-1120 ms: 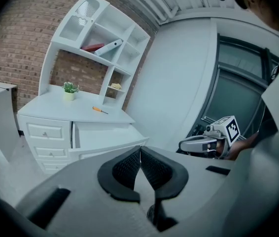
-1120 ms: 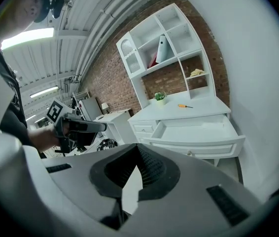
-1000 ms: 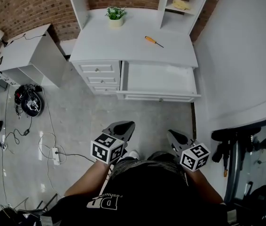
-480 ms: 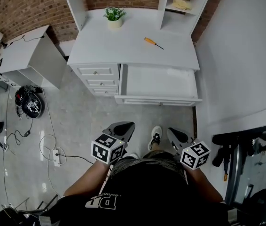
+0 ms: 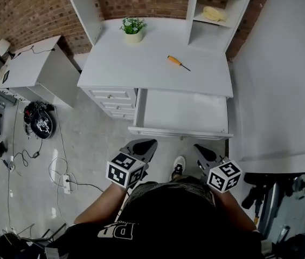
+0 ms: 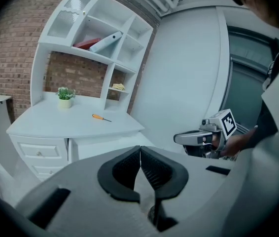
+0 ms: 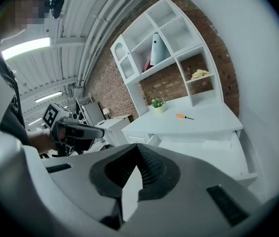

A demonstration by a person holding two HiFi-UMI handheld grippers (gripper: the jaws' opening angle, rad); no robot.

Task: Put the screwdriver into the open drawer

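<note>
Screwdriver (image 5: 178, 62) on desk (image 5: 133, 63); left gripper (image 5: 150, 142) and right gripper (image 5: 196, 147) pressed together, empty, tilted slightly down.

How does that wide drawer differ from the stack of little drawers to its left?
The wide drawer is pulled out, its bare white inside showing; the little drawers are all shut. The wide drawer is one broad tray; the little drawers are narrower and stacked one above another. Both are white and built into the same desk.
</note>
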